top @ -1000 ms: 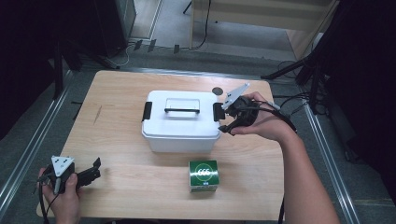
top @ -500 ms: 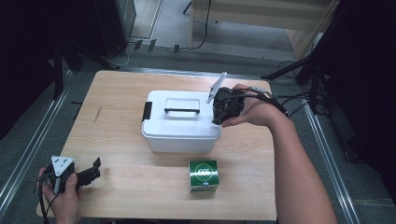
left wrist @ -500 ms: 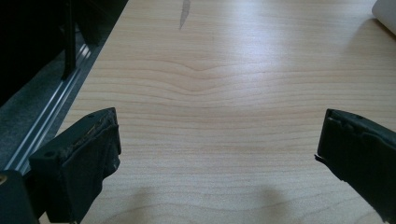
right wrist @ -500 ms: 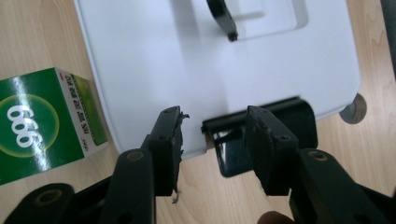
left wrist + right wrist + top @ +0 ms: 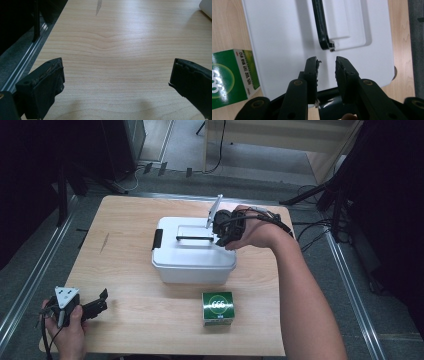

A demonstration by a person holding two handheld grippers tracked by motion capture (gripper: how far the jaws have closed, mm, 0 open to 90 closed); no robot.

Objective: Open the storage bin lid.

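A white lidded box [image 5: 192,255] stands in the middle of the wooden table [image 5: 125,220], with a black handle [image 5: 195,238] lying flat on its lid. My right gripper [image 5: 220,232] hovers over the lid's right part, pointing down near the handle's right end [image 5: 327,45]. Its jaws have just been closing; a narrow gap is left and nothing is between them [image 5: 326,62]. At the table's near left corner my left gripper [image 5: 102,301] rests low over bare wood, jaws wide open and empty [image 5: 116,72].
A small green carton [image 5: 218,307] with a white round mark stands in front of the box, also at the left of the right gripper view [image 5: 229,77]. A black latch [image 5: 157,239] sits on the box's left side. Metal rails and cables run around the table.
My right gripper has moved left from the box's right side to above the lid near the handle, and its jaws have drawn closer together. The left gripper has stayed put.
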